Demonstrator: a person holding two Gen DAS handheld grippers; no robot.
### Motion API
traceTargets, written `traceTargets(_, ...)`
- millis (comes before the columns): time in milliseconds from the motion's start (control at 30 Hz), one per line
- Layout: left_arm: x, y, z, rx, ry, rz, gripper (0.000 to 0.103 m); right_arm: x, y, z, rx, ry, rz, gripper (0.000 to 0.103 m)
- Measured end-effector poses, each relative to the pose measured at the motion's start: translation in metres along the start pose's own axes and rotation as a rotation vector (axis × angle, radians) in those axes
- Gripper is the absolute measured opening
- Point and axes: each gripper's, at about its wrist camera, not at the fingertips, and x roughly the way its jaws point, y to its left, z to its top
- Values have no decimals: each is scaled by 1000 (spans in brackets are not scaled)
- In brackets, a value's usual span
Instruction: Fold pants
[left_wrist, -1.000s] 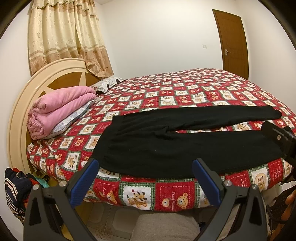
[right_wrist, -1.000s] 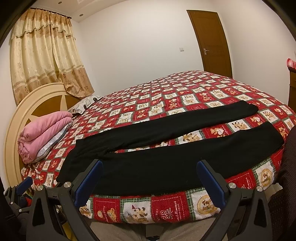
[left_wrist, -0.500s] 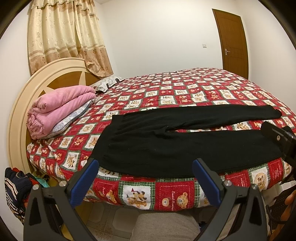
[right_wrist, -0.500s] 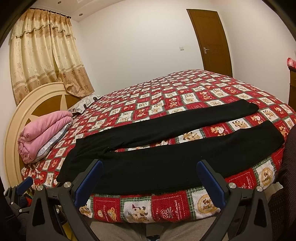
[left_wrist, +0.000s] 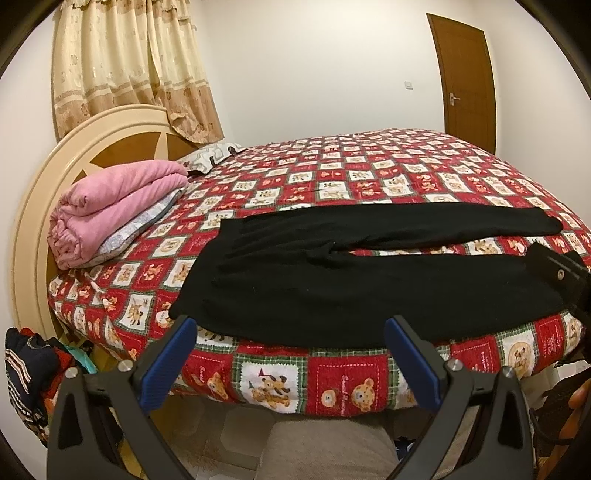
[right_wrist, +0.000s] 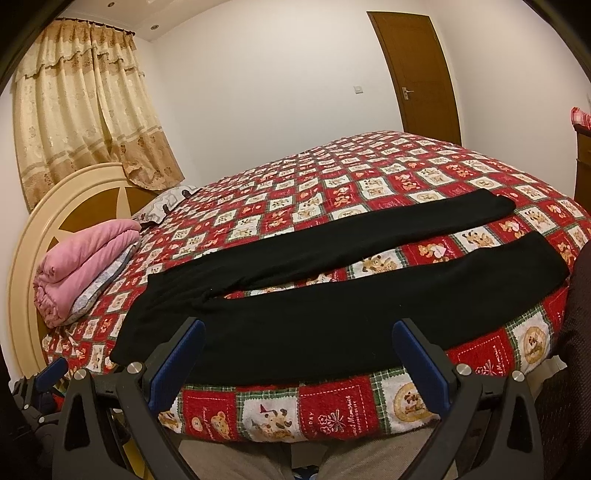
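Pants (left_wrist: 332, 280) flat on bed (left_wrist: 369, 173), near edge, legs spread apart. Left claw (left_wrist: 291, 354) and right claw (right_wrist: 297, 354) both wide open, empty, off the bed edge.

Black pants (left_wrist: 332, 280) on red bear-patchwork quilt (left_wrist: 369, 177); pink blanket (left_wrist: 118, 199), perhaps fleece.

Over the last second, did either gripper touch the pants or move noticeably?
No visible change. The left gripper and right gripper both hang open at the near edge of the bed, touching nothing. The black pants lie flat with legs spread, unfolded, as before.
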Motion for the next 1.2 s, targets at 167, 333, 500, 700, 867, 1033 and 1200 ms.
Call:
traceTargets(167, 22, 2, -5, -22, 78, -54, 103, 15, -9, -3, -2, 20, -17, 102)
traceTargets(333, 69, 12, -17, -15, 199, -75, 103, 41, -29, -7, -11, 55, -48, 102)
traceTargets(500, 103, 49, -6, -25, 238, -35, 103, 74, -51, -6, -49, 108, -80, 102)
traceTargets(700, 149, 104, 72, 18, 156, 34, 103, 114, -52, 39, -98, 134, -38, 101)
traceTargets(867, 226, 127, 120, 10, 140, 26, 103, 148, -20, 79, -227, 123, 2, 97)
traceTargets(1033, 293, 135, 135, -48, 248, -25, 95, 188, -2, 91, -283, 197, 44, 87)
traceTargets(1200, 348, 140, 126, -127, 398, -128, 76, 222, -2, 89, -340, 269, 47, 87)
